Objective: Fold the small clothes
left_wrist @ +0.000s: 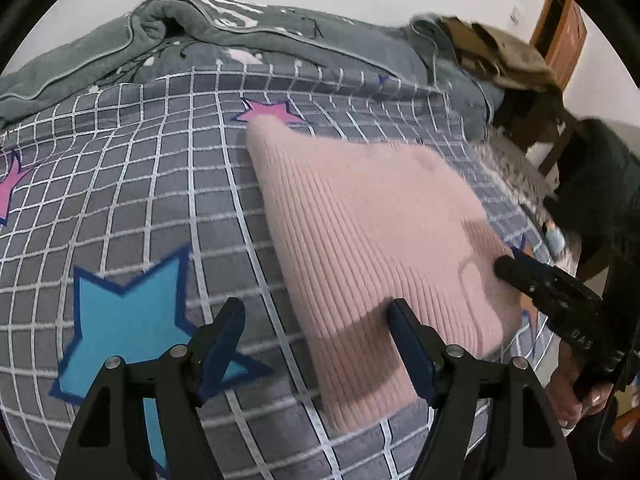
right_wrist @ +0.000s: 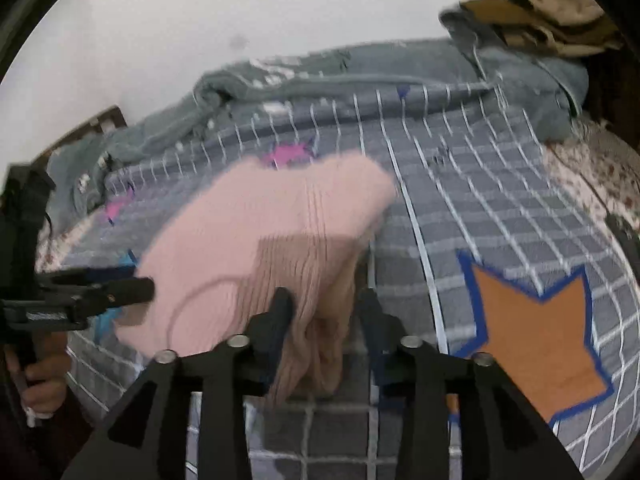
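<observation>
Fingers of the left gripper (left_wrist: 316, 326) stand wide apart at the bottom of the left wrist view, holding nothing; one finger hangs over a blue star (left_wrist: 120, 320) printed on the bedspread, the other over the near edge of a pink ribbed sweater (left_wrist: 360, 232). Nearest in the right wrist view, the right gripper (right_wrist: 326, 308) has its fingers partly apart with a bunched fold of the sweater (right_wrist: 264, 240) hanging between them, but blur hides whether they pinch the cloth, so its grip cannot be told. That gripper shows in the left view as a dark tip (left_wrist: 532, 276) at the sweater's right edge, with the person's hand (left_wrist: 580, 396) on its handle. The sweater lies on the grey checked bedspread (left_wrist: 140, 184), mostly flat in the left view and lifted at the corner by the right gripper. An orange star (right_wrist: 540, 340) sits just right of that gripper. Beyond the sweater's far tip lies a pink star (left_wrist: 272, 112), partly covered by it. Farther back a rumpled grey blanket (left_wrist: 180, 36) runs along the wall, and at the far right a tan garment (right_wrist: 548, 20) rests on top of it.
</observation>
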Action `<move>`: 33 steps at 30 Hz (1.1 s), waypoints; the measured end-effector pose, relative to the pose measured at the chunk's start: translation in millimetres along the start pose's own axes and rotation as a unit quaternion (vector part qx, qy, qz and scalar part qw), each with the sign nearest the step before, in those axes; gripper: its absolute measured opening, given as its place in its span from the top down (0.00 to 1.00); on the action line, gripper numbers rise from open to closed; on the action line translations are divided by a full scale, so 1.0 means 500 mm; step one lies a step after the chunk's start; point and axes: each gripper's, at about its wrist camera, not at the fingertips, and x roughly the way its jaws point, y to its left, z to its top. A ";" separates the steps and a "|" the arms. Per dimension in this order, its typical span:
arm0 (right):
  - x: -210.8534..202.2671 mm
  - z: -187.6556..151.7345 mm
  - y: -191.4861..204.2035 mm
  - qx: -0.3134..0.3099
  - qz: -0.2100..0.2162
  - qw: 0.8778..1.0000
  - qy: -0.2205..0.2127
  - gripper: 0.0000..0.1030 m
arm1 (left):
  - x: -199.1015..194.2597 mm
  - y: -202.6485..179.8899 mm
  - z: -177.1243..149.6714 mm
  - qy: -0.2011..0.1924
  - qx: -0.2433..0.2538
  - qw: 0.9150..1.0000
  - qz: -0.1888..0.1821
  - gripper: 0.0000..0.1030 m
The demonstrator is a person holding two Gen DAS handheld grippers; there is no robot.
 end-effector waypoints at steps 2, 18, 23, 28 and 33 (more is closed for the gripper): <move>0.011 0.027 0.001 0.009 0.004 1.000 -0.005 0.52 | 0.009 0.017 0.021 0.007 -0.015 1.000 -0.020 0.29; 0.192 0.069 -0.054 0.061 0.032 0.995 0.079 0.31 | 0.165 0.091 0.118 0.053 -0.093 0.989 -0.100 0.29; 0.212 0.074 -0.065 0.070 0.044 0.993 0.087 0.30 | 0.177 0.072 0.129 0.056 -0.082 0.990 -0.102 0.48; 0.213 0.082 -0.067 0.088 0.097 0.987 0.090 0.56 | 0.151 0.029 0.137 0.025 -0.023 0.998 -0.052 0.61; 0.182 0.099 -0.021 0.052 0.063 0.995 0.060 0.72 | 0.121 0.033 0.143 0.005 -0.016 0.999 -0.043 0.65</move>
